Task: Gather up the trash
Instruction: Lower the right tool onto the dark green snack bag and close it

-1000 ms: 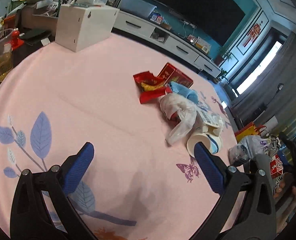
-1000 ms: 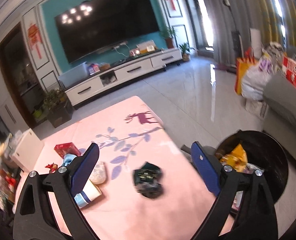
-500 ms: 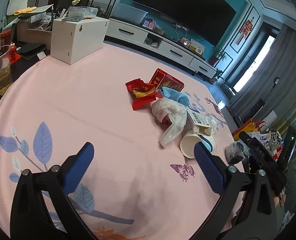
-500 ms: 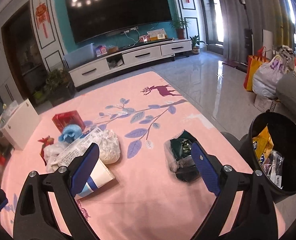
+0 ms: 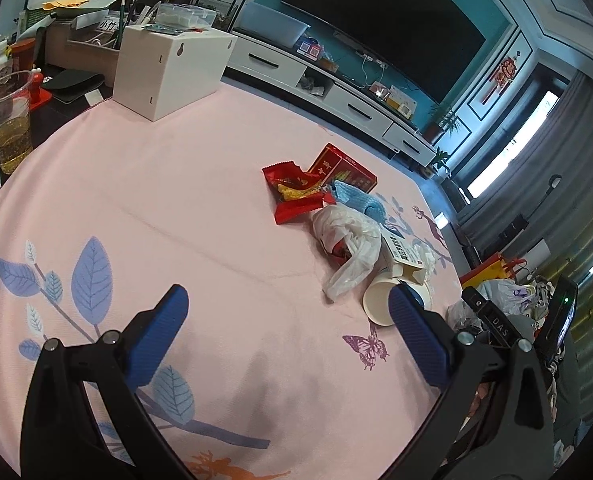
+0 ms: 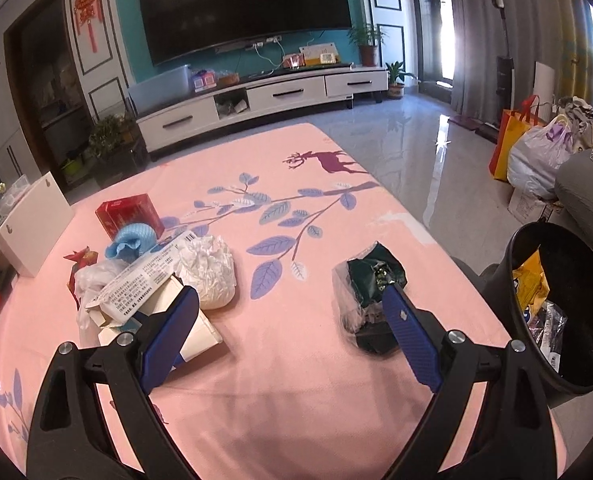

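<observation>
Both grippers spread and empty over the pink tablecloth, trash not yet picked up.

Nearest, the right gripper [image 6: 290, 330] hangs with jaws wide apart and nothing between them; its right finger stands just beside the crumpled dark green wrapper in clear plastic [image 6: 370, 286] near the pink floral tablecloth's [image 6: 280, 404] right edge, with the round black trash bin [image 6: 568, 312] just past that edge. The left gripper [image 5: 284, 334] is likewise spread and holds nothing over bare cloth. Farther in lie the white paper cup [image 5: 382, 306], white plastic bag [image 5: 350, 240], red snack wrapper [image 5: 296, 194] and red carton [image 5: 342, 168], heaped together. A careless grab at the wrapper could nudge it off the edge, or pinch the cloth. Open room lies toward the cloth's middle and left.
</observation>
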### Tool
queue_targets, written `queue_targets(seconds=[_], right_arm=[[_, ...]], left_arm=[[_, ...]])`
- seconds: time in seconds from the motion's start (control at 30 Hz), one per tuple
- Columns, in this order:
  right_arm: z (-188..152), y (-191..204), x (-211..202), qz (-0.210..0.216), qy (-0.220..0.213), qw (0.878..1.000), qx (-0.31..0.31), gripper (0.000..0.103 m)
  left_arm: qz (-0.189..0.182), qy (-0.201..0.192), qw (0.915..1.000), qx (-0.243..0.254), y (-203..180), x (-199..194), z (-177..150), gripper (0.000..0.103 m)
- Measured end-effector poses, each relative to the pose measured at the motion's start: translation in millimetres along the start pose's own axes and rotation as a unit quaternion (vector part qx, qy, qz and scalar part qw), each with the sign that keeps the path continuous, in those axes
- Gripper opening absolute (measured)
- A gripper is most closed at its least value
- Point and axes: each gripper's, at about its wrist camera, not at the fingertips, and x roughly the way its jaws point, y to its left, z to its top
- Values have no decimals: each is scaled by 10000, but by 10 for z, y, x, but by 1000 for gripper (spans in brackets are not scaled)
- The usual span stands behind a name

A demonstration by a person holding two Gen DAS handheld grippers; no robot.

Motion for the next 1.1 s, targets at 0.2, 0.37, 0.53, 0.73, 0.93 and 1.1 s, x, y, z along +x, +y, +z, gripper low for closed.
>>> queue_targets(seconds=[0.2, 0.37, 0.53, 0.73, 0.93, 1.1], right_arm=[[43, -58, 5, 72, 128, 9999, 44, 91], [128, -145, 4, 116, 205, 9997, 78, 91], [176, -316, 77, 498, 492, 9966, 446, 91], [207, -430, 112, 384, 635, 9955, 582, 91], [217, -540, 135, 249, 732, 9948, 660, 86], [178, -560, 224, 92, 956, 9937, 573, 74]], left_arm=[[38, 0, 9999, -110, 60, 15, 21, 100], [72, 93, 9999, -55, 47, 65, 10, 100], [160, 95, 9996, -226, 148, 108, 31, 100], [213, 167, 9992, -295, 177, 166, 9, 100], [245, 261, 9992, -172, 125, 226, -38, 100], [264, 256, 9992, -135, 109, 231, -44, 100]])
